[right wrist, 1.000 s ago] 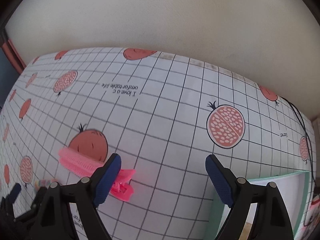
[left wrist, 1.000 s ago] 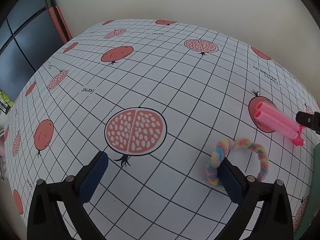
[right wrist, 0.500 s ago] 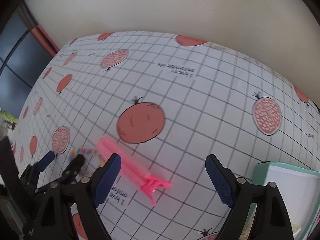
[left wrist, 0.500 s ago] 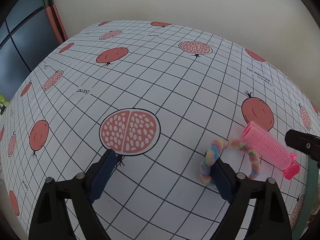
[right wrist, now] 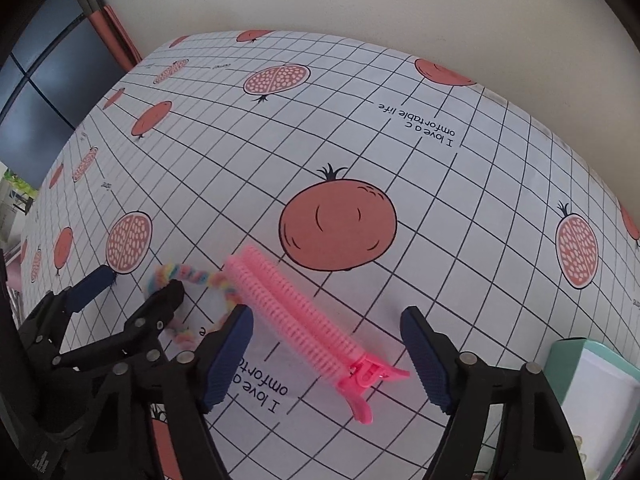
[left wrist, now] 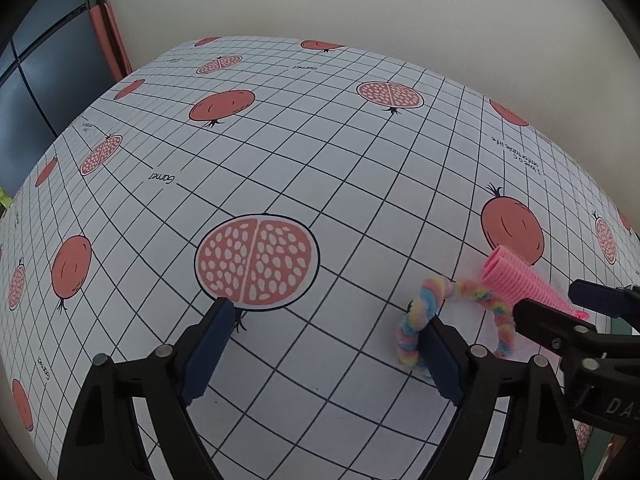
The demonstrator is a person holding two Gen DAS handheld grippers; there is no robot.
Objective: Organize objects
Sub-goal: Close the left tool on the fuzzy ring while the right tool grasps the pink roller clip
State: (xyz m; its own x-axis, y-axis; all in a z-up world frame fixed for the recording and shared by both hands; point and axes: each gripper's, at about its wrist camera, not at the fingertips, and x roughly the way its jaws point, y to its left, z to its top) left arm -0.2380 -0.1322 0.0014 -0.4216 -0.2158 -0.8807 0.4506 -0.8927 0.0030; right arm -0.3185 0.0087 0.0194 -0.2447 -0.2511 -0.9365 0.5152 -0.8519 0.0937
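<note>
**Grippers wide apart over hair clip and fuzzy ring**

Tablecloth [left wrist: 360, 184] with a black grid and pomegranate prints covers the whole surface under both tools. The right gripper [right wrist: 326, 354] has its two blue pads spread wide, and the pink roller hair clip [right wrist: 296, 316] lies on the cloth between them, closer to the left pad, with its clamp end pointing back toward the tool. The pads do not touch the clip. The left gripper [left wrist: 322, 350] is also spread wide and holds nothing. The pastel fuzzy ring [left wrist: 452, 316] lies just beside its right pad, on the outer side, and its far edge touches the front end of the clip. A mint-green box [right wrist: 592, 400] sits to the right of the right gripper.
</note>
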